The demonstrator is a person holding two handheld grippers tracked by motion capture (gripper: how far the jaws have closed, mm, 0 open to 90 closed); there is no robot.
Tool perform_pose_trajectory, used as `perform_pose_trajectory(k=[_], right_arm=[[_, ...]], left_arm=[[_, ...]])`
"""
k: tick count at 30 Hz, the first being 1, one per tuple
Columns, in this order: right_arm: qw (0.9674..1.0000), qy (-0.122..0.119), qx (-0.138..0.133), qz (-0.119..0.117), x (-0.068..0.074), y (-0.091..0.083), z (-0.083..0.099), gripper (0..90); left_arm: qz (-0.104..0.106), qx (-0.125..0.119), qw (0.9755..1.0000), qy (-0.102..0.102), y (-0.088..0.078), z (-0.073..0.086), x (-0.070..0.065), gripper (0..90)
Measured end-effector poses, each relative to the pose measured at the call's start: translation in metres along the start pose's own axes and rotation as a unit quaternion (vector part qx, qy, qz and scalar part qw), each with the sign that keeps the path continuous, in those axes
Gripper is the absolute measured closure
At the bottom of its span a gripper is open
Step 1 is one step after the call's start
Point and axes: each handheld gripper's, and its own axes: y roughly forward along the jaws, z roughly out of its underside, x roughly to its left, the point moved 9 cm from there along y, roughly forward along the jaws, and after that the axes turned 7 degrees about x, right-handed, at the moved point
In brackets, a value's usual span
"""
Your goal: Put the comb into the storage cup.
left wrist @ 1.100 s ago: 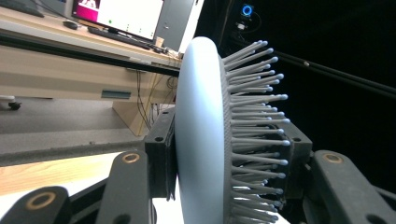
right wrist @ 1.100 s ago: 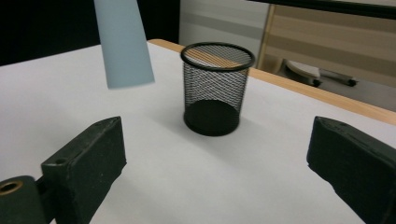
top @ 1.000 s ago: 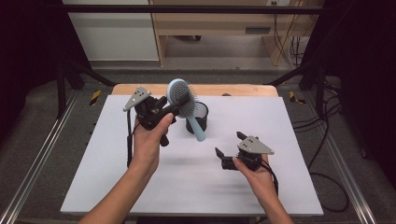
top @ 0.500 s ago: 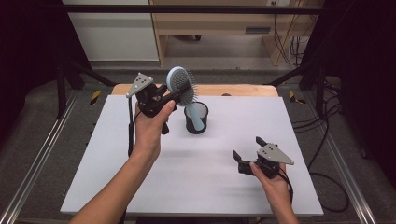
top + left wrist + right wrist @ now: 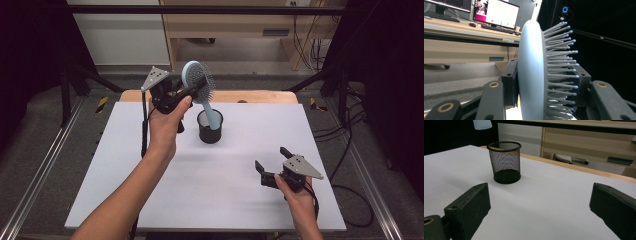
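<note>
left gripper (image 5: 192,91) clamped on head of pale blue hairbrush (image 5: 196,80), one jaw on smooth back, other in among bristles (image 5: 559,62). brush lifted clear, handle angled down, tip hanging over mouth of black mesh cup (image 5: 210,127); from above, can't tell if tip is inside rim. cup upright on white table (image 5: 150,195), far centre. right gripper (image 5: 270,167) spread wide, nothing between jaws, low over table near right edge, well apart from cup, aimed toward it.
</note>
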Motion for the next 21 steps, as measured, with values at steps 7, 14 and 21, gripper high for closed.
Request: perform_pose_trajectory(k=[7, 14, 21], right_arm=[[0.9999, 0.0, 0.004, -0.011, 0.006, 0.001, 0.002, 3.4], [0.9999, 0.004, 0.004, -0.012, 0.006, 0.0, 0.002, 3.3], [0.9997, 0.012, 0.008, -0.021, 0.006, 0.001, 0.002, 3.8]], left_arm=[[-0.004, 0.001, 0.9999, 0.014, 0.003, -0.006, -0.002, 50.9], [-0.015, 0.0, 0.9997, 0.017, 0.008, -0.01, 0.005, 50.9], [-0.029, -0.004, 0.9995, 0.015, 0.016, -0.013, 0.016, 50.9]])
